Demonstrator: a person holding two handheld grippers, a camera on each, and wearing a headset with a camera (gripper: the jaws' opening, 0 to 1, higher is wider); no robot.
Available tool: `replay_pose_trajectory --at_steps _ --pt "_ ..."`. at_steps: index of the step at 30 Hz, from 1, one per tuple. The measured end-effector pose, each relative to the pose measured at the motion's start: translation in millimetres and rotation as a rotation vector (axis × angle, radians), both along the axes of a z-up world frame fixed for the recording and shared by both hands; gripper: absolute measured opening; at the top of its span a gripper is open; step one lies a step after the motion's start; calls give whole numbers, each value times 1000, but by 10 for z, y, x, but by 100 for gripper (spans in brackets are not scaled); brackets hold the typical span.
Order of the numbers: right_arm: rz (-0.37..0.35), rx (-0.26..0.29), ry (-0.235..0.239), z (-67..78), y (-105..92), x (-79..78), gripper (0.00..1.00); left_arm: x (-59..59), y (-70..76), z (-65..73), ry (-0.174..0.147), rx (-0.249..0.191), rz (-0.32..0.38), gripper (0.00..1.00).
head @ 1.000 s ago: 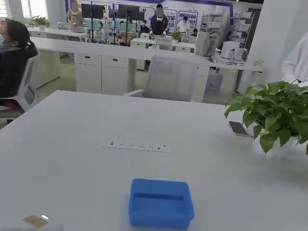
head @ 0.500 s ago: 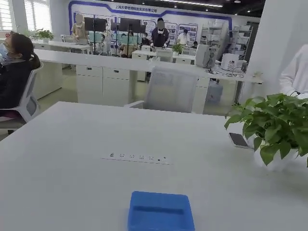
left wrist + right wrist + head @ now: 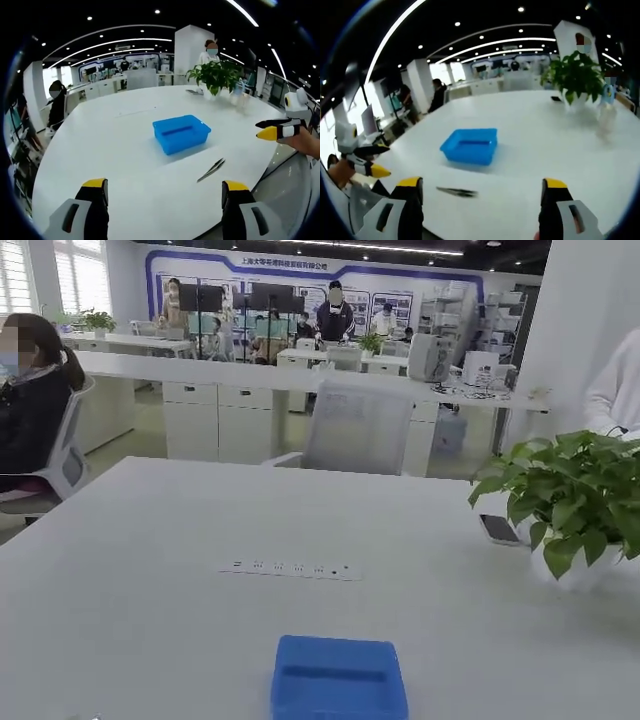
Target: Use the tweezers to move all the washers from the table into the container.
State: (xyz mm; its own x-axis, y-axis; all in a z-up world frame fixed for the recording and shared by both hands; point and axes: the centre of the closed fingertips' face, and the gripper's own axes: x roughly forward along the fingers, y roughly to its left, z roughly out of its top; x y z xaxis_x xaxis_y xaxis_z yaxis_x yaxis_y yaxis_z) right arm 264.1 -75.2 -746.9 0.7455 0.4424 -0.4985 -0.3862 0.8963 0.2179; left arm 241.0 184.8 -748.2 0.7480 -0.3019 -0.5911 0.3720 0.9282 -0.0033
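A blue rectangular container (image 3: 340, 680) stands on the white table (image 3: 150, 620) near its front edge, its inside hidden from the head view. Thin metal tweezers (image 3: 211, 170) lie flat on the table in front of the container (image 3: 181, 132), nearer to me. My left gripper (image 3: 164, 192) is open and holds nothing, back from the table edge and short of the tweezers. The right gripper (image 3: 481, 192) is also open and bare, with the tweezers (image 3: 456, 191) just ahead to its left and the container (image 3: 470, 145) beyond. Each gripper sees the other (image 3: 277, 130) (image 3: 362, 160) off to its side.
A potted green plant (image 3: 575, 495) stands at the table's right, with a phone (image 3: 498, 530) beside it. A power strip (image 3: 290, 568) is set into the table's middle. A clear bottle (image 3: 605, 117) stands near the plant. An office chair (image 3: 355, 430) is at the far edge, and people sit and stand around.
The head camera has tilted up a little, so the container sits lower in the picture. Nothing on the table has moved.
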Motion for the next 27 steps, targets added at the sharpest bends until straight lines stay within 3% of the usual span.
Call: replay_pose_trajectory --at_steps 27 --pt "34 -35 30 -61 69 -90 95 -35 0 -17 6 8 -7 95"
